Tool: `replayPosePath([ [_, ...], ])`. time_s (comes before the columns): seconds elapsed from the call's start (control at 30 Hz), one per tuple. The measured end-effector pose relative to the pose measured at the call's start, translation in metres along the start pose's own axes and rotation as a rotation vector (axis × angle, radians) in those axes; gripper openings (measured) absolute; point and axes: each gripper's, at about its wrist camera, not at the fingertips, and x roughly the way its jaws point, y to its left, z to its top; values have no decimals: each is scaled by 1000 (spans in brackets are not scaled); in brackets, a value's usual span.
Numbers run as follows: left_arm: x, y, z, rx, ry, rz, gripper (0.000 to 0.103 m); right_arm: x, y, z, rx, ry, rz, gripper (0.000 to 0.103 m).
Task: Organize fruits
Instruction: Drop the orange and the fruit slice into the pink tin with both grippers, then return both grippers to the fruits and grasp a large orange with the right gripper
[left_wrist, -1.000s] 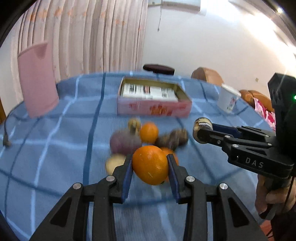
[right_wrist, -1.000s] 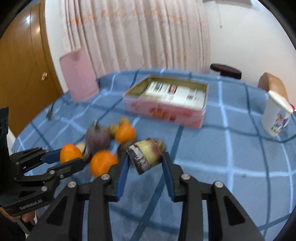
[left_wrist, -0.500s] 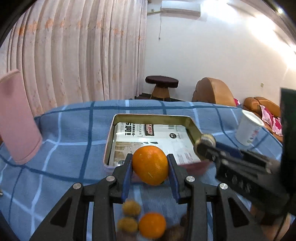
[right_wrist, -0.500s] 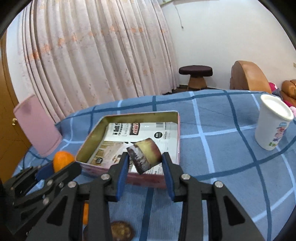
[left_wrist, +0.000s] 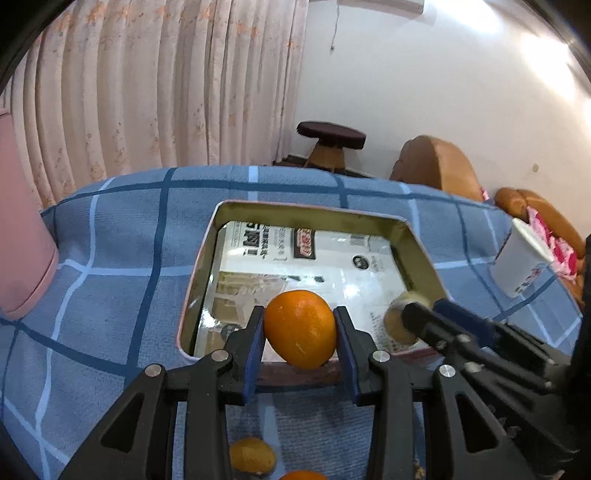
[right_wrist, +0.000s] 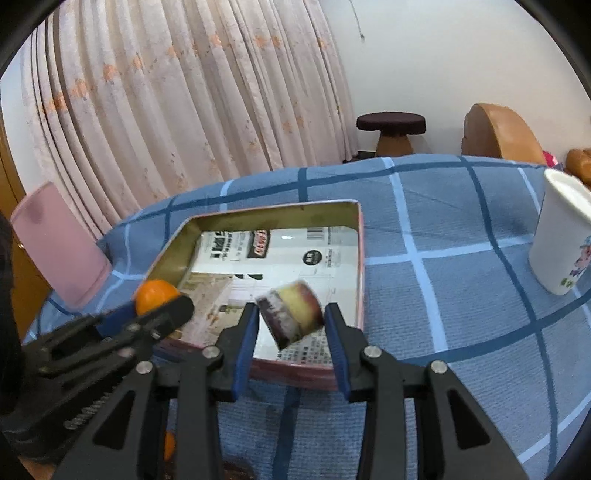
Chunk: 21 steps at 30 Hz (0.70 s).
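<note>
My left gripper (left_wrist: 300, 334) is shut on an orange (left_wrist: 300, 333) and holds it over the near edge of the pink tin box (left_wrist: 314, 373). My right gripper (right_wrist: 291, 318) holds a short piece of sugarcane (right_wrist: 290, 316), purple skin and yellow cut end, over the box's near right part (right_wrist: 360, 258); its jaws look slightly wider than the piece. The box floor is lined with printed paper. The right gripper also shows in the left wrist view (left_wrist: 410, 317), and the left gripper with the orange in the right wrist view (right_wrist: 157, 295).
More fruit lies on the blue checked tablecloth (left_wrist: 110, 258) just before the box: a small yellow-orange fruit (left_wrist: 252, 458) and another orange (left_wrist: 303, 475). A pink container (right_wrist: 59, 243) stands at the left, a white paper cup (right_wrist: 563, 236) at the right.
Both grippers have moved forward from the fruit pile, carrying the orange and the sugarcane piece, and now hang over the box's near edge. The sugarcane piece has tilted in the right gripper.
</note>
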Motion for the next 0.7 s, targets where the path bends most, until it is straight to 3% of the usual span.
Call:
replayPosePath([
  [0.1,-2,0,0,0,-6,11,48,-5,-3,1,15,-22,11,50],
  [0.23,-17,2,0,-25,-53,-13,63,-27,-9,5,49,-124,13,56],
  [0.3,-29,5,1,-34,-93,-14,70,-38,-10,5,54,-185,-9,75],
  [0.37,-46,12,0,-51,-160,22,72,-53,-10,3,50,-262,-48,80],
  [0.43,-63,20,-4,-67,-216,76,72,-63,-8,3,33,-303,-87,80],
  [0.53,-81,31,-12,-81,-249,112,72,-64,-5,1,22,-296,-97,80],
  [0.7,-93,42,-32,-65,-232,129,72,-64,4,-9,13,-246,-76,80],
])
